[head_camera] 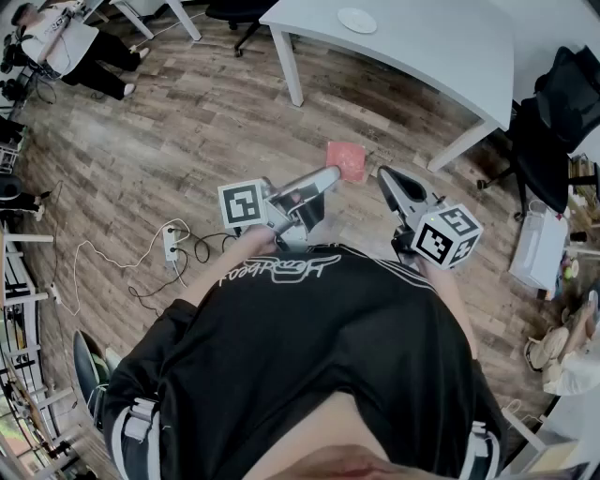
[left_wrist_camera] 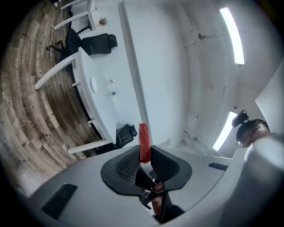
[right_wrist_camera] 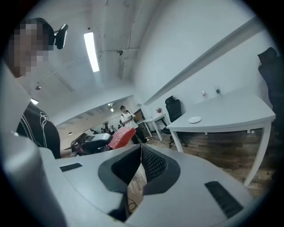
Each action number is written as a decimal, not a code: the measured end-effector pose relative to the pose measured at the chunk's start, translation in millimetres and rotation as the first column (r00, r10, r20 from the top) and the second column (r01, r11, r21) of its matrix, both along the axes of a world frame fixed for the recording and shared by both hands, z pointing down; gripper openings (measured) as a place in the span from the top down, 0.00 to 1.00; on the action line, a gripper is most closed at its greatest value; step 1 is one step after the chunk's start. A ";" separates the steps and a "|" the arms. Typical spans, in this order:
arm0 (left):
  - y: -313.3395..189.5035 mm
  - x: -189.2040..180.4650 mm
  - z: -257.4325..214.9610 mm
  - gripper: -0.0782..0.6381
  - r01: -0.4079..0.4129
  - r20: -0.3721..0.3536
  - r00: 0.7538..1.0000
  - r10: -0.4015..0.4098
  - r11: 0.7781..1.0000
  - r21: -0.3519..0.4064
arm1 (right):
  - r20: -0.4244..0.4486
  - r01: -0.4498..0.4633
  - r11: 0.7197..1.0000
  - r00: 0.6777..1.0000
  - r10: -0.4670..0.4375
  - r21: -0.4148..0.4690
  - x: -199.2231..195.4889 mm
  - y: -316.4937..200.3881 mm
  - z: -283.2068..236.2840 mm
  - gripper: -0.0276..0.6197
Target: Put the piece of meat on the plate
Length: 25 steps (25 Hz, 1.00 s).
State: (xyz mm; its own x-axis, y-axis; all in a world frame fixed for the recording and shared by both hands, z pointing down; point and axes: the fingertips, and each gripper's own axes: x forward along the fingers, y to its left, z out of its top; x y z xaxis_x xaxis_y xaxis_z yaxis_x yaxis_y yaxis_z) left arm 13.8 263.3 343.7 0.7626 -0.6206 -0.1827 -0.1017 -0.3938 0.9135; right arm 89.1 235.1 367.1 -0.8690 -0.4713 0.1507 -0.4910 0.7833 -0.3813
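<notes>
The left gripper [head_camera: 330,174] pinches the piece of meat [head_camera: 346,159] by one edge, jaws drawn narrow on it, so most of the slab sticks out unsupported past the fingertips. It is held in the air over the floor [head_camera: 187,122], well short of the white table [head_camera: 441,56] at the far side. The plate [head_camera: 356,20] sits on that table, well apart from the meat.

The main risk is likely the slab slipping or pivoting in such a shallow grip during the carry and dropping onto the floor. A hurried release could also leave it half over the plate's rim.

The right gripper [head_camera: 386,176], just right of the meat, has its jaws closed together on nothing. It could knock the slab if the two hands drift closer.

The meat is a flat, roughly square red piece, thin when seen edge-on in the left gripper view [left_wrist_camera: 144,141], with a speckled face. The jaw pads are black and ribbed. The plate is small, round and white, and the floor is grey-brown wood-look plank.
</notes>
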 end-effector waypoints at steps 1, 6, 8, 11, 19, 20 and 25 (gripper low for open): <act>1.7 1.6 -1.2 0.78 0.003 0.001 1.000 -0.003 1.000 0.002 | 0.001 0.001 1.000 1.000 -0.001 0.003 1.7 1.0 -1.7 0.94; 11.2 10.7 -6.8 0.78 0.009 0.004 1.000 -0.009 1.000 0.011 | 0.006 0.009 1.000 1.000 -0.009 0.025 9.4 8.3 -10.3 0.94; 12.6 13.5 -10.3 0.78 0.011 0.009 1.000 -0.011 1.000 0.020 | 0.009 0.009 0.999 1.000 -0.009 0.038 11.7 9.4 -14.7 0.94; 15.0 18.6 -12.8 0.78 0.013 0.015 1.000 -0.013 1.000 0.027 | 0.018 0.000 0.999 1.000 -0.001 0.045 17.1 10.7 -17.0 0.94; 20.5 25.7 -7.8 0.78 0.015 0.019 1.000 -0.016 1.000 0.010 | 0.058 0.012 1.000 0.998 -0.012 -0.006 22.6 16.1 -11.2 0.94; 20.7 25.0 -7.4 0.78 0.016 0.021 1.000 -0.016 1.000 0.009 | 0.053 0.010 1.000 0.999 -0.009 -0.004 22.5 16.1 -10.5 0.94; 19.6 22.8 -6.9 0.78 0.020 0.026 0.999 -0.020 1.000 -0.006 | 0.146 0.039 0.999 0.989 -0.033 -0.033 23.1 14.8 -21.5 0.94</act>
